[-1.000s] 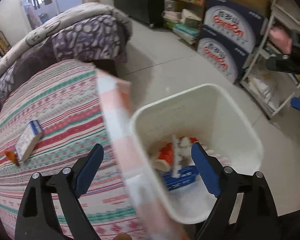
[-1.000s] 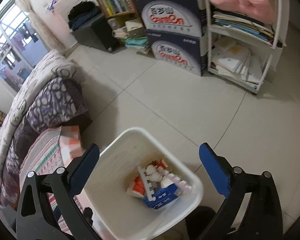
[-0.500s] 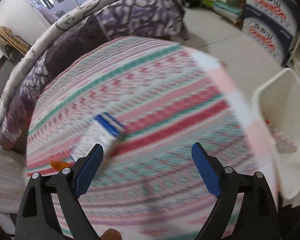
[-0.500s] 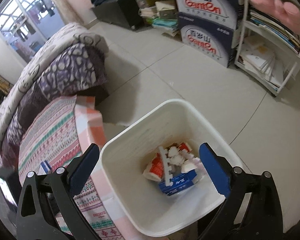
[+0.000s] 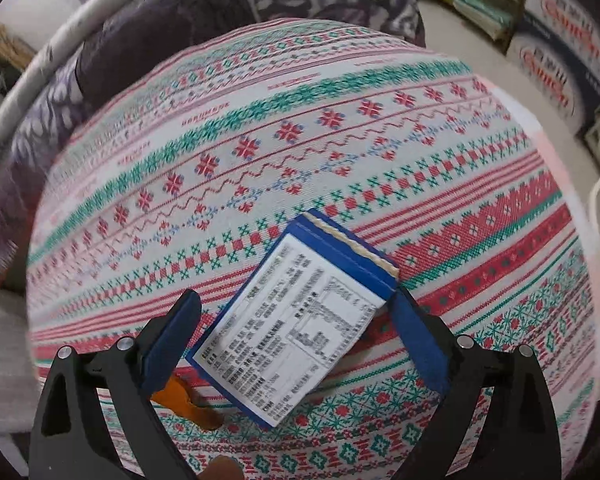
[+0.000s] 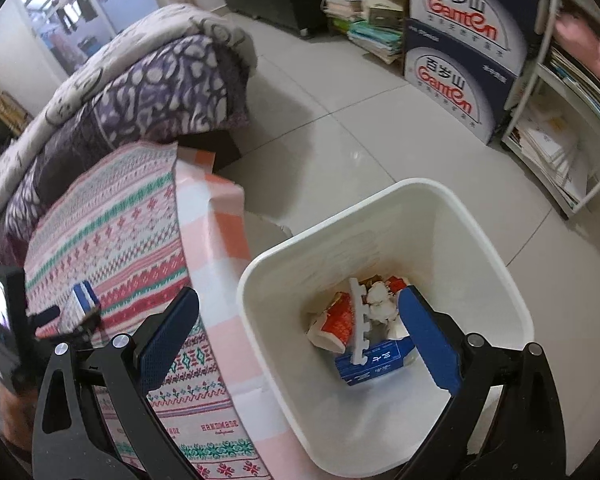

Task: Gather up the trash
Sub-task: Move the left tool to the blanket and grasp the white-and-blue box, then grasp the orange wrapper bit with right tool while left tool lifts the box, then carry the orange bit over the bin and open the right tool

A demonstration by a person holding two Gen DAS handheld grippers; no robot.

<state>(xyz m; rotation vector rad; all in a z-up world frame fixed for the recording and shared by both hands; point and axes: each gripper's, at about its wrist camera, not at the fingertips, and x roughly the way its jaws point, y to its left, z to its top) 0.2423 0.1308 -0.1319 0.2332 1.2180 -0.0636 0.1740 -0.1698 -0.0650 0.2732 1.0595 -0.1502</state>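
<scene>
Lying between left claw (image 5: 296,334) pads: carton (image 5: 296,320)

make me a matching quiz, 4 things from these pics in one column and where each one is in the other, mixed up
Things
1. blue and white carton
2. orange scrap
3. white bin
4. Ganten boxes

Places
A. stacked beside the white shelf
B. on the floor next to the table
C. between the open left gripper fingers
D. on the cloth by the left finger

Pairs: 1-C, 2-D, 3-B, 4-A
</scene>
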